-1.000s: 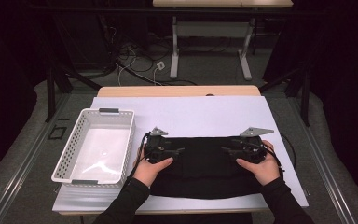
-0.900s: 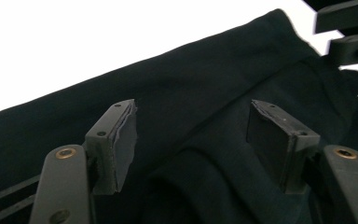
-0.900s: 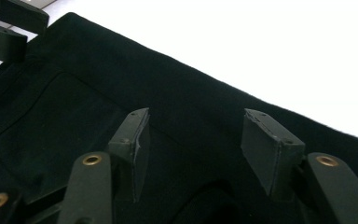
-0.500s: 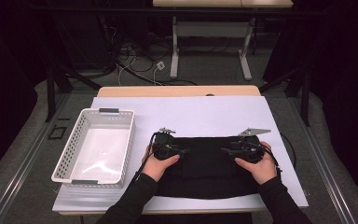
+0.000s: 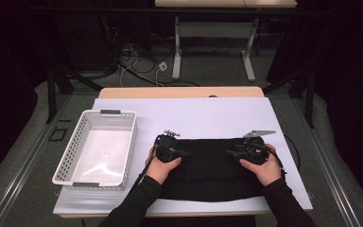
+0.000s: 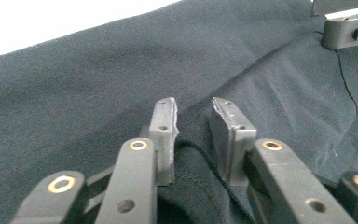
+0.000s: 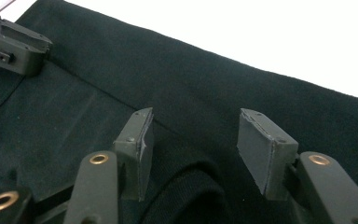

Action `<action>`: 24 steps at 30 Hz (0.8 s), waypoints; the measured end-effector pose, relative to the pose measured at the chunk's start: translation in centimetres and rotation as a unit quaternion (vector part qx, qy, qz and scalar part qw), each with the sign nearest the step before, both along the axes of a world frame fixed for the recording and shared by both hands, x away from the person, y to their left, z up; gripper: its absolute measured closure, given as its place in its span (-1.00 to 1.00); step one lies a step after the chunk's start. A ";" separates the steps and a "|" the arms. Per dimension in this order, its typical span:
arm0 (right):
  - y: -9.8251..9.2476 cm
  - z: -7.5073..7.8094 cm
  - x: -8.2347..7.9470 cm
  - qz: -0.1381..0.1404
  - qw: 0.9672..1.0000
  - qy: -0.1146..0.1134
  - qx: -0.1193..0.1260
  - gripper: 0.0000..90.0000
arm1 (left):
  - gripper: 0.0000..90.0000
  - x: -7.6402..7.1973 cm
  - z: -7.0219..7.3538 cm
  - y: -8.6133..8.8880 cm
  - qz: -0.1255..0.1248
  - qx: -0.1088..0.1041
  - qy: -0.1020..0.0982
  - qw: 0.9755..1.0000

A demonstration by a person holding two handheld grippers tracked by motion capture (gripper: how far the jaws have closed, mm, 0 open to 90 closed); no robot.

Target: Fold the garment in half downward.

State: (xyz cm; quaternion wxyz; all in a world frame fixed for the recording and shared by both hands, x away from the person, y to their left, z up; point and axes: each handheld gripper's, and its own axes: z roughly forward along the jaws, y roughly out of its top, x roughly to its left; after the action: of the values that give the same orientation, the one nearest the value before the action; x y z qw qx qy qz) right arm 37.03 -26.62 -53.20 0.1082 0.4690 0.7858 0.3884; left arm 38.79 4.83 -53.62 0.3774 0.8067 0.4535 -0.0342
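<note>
Two hand-held grippers, left hand-held gripper (image 6: 193, 128) just closing on a fold of one black cloth (image 5: 212, 170), right hand-held gripper (image 7: 193, 154) wide astride another fold, one white basket (image 5: 78, 153) beside on bench (image 5: 208, 111).

my left claw (image 6: 193, 121) sits low over the black cloth (image 6: 88, 88), its jaws having just been closing, with a raised fold of the cloth bunched between the pads (image 6: 165, 135) and a narrow gap left at the tips. far ahead to the right, the other gripper (image 6: 349, 25) rests on the same cloth, white surface (image 6: 51, 18) beyond.
</note>
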 end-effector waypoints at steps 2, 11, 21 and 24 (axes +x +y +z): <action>0.0 -0.1 0.0 0.002 1.000 0.003 -0.001 0.04 | 0.64 -0.1 0.1 0.0 -0.004 0.002 -0.003 1.000; -0.1 -0.1 -0.1 0.027 0.999 0.035 0.005 0.68 | 0.85 -0.3 0.1 0.0 -0.009 0.000 -0.008 1.000; -0.2 0.9 -1.0 0.045 0.998 0.031 0.014 0.90 | 0.89 -1.0 0.8 0.3 -0.018 -0.007 -0.020 1.000; -0.3 1.4 -1.6 0.046 0.999 0.017 0.016 0.90 | 0.89 -1.6 1.2 0.6 -0.018 -0.014 -0.028 0.999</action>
State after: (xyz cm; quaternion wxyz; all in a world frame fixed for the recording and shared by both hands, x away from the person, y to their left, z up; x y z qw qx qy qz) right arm 35.46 -26.89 -51.80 0.0695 0.4409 0.8020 0.3970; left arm 37.17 5.43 -52.38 0.4003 0.8100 0.4278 -0.0248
